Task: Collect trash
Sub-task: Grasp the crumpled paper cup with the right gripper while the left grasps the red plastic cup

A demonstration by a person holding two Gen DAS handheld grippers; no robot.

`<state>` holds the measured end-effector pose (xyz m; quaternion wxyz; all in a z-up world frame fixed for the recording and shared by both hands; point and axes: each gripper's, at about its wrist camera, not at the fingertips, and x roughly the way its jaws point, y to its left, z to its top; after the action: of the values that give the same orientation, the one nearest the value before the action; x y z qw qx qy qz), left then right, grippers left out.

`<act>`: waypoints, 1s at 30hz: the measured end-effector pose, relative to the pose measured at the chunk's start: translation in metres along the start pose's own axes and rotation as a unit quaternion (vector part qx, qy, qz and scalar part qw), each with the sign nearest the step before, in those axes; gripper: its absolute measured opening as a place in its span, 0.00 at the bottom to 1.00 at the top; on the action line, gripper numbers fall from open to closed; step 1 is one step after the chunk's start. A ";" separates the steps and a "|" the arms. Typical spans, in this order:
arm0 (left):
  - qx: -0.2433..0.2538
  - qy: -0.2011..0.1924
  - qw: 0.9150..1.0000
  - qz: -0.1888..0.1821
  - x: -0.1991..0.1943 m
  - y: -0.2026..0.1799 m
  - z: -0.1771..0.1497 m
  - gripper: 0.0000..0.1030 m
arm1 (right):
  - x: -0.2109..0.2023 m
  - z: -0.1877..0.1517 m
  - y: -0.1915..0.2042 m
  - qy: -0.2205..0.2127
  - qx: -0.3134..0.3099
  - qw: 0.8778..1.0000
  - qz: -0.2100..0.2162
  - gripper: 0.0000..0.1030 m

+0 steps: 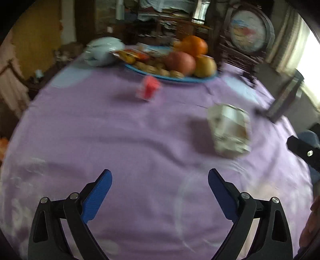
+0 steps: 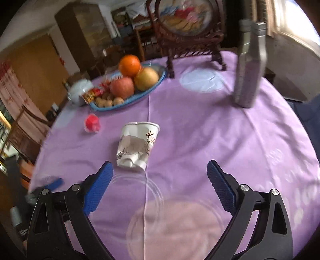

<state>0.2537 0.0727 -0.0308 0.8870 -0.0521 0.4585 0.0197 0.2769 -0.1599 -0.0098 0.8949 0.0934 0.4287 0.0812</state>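
Observation:
A crushed white paper cup [image 2: 138, 147] lies on its side on the purple tablecloth [image 2: 200, 130], just ahead and left of my open right gripper [image 2: 160, 172]. The same cup [image 1: 229, 130] shows ahead and to the right of my open left gripper [image 1: 160, 180], blurred. A small red wrapper [image 2: 92, 125] lies left of the cup, near the fruit plate; in the left wrist view the wrapper [image 1: 148, 89] is farther ahead. Both grippers hold nothing. The left gripper's blue pad [image 2: 55, 183] shows at the table's left edge in the right wrist view.
A blue plate [image 2: 158, 80] with an orange, apples, nuts and snack packets stands at the back. A silver bottle [image 2: 250, 66] stands back right. A wooden-framed round picture [image 2: 188, 18] and a pale teapot [image 2: 79, 92] are behind. A clear plastic disc [image 2: 176, 222] lies near the right gripper.

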 end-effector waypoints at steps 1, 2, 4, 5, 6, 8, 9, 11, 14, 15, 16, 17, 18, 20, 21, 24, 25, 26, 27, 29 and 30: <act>-0.003 -0.003 1.000 0.000 0.002 0.004 0.001 0.92 | 0.013 0.003 0.005 0.010 -0.005 1.000 0.002 0.89; -0.008 -0.005 1.000 -0.007 0.005 0.009 0.003 0.92 | 0.023 0.005 0.010 0.020 -0.009 1.000 0.005 0.89; -0.015 -0.006 1.000 -0.018 0.010 0.016 0.008 0.92 | 0.043 0.007 0.017 0.034 -0.001 0.999 0.015 0.89; -0.023 -0.011 0.999 -0.023 0.012 0.019 0.011 0.92 | 0.048 0.007 0.018 0.035 0.006 0.999 0.021 0.89; -0.032 -0.019 0.999 -0.023 0.014 0.022 0.013 0.92 | 0.054 0.007 0.020 0.036 0.014 0.999 0.028 0.89; -0.039 -0.028 0.999 -0.020 0.019 0.024 0.015 0.92 | 0.066 0.008 0.022 0.046 0.020 0.998 0.034 0.89; -0.040 -0.029 0.999 -0.016 0.022 0.024 0.016 0.92 | 0.072 0.008 0.023 0.050 0.021 0.998 0.034 0.89; -0.046 -0.022 0.999 -0.009 0.028 0.027 0.019 0.92 | 0.079 0.009 0.025 0.056 0.020 0.998 0.034 0.89; -0.061 -0.008 0.998 -0.016 0.032 0.034 0.019 0.92 | 0.089 0.011 0.032 0.063 0.004 0.997 0.038 0.89; -0.064 -0.005 0.998 -0.017 0.033 0.035 0.019 0.92 | 0.091 0.013 0.035 0.064 0.000 0.997 0.037 0.89; -0.067 0.000 0.998 -0.014 0.035 0.036 0.018 0.92 | 0.094 0.013 0.037 0.065 -0.004 0.997 0.036 0.89; -0.069 0.002 0.998 -0.013 0.036 0.037 0.018 0.92 | 0.097 0.013 0.041 0.068 -0.009 0.997 0.040 0.89; -0.070 0.006 0.997 -0.014 0.038 0.038 0.018 0.92 | 0.100 0.013 0.044 0.069 -0.012 0.997 0.043 0.88; -0.076 0.014 0.997 -0.013 0.040 0.040 0.017 0.92 | 0.104 0.013 0.051 0.071 -0.024 0.996 0.039 0.87; -0.081 0.015 0.996 -0.015 0.040 0.043 0.017 0.92 | 0.107 0.012 0.056 0.073 -0.033 0.996 0.035 0.84; -0.100 0.018 0.995 -0.015 0.041 0.049 0.016 0.92 | 0.114 0.011 0.064 0.084 -0.045 0.995 0.037 0.70; -0.103 0.018 0.994 -0.014 0.042 0.050 0.016 0.92 | 0.116 0.010 0.065 0.087 -0.046 0.994 0.037 0.67; -0.108 0.020 0.994 -0.016 0.042 0.052 0.016 0.92 | 0.116 0.009 0.066 0.082 -0.050 0.995 0.032 0.65; -0.110 0.021 0.994 -0.017 0.043 0.052 0.016 0.92 | 0.116 0.009 0.067 0.079 -0.053 0.995 0.030 0.63; -0.110 0.022 0.994 -0.018 0.043 0.052 0.016 0.92 | 0.113 0.008 0.066 0.070 -0.049 0.996 0.029 0.62; -0.109 0.022 0.994 -0.018 0.042 0.053 0.015 0.92 | 0.111 0.007 0.066 0.064 -0.051 0.996 0.026 0.62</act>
<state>0.2861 0.1262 -0.0600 0.8660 -0.1575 0.4718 0.0528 0.3468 -0.0712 -0.0728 0.8668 0.0534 0.4780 0.1315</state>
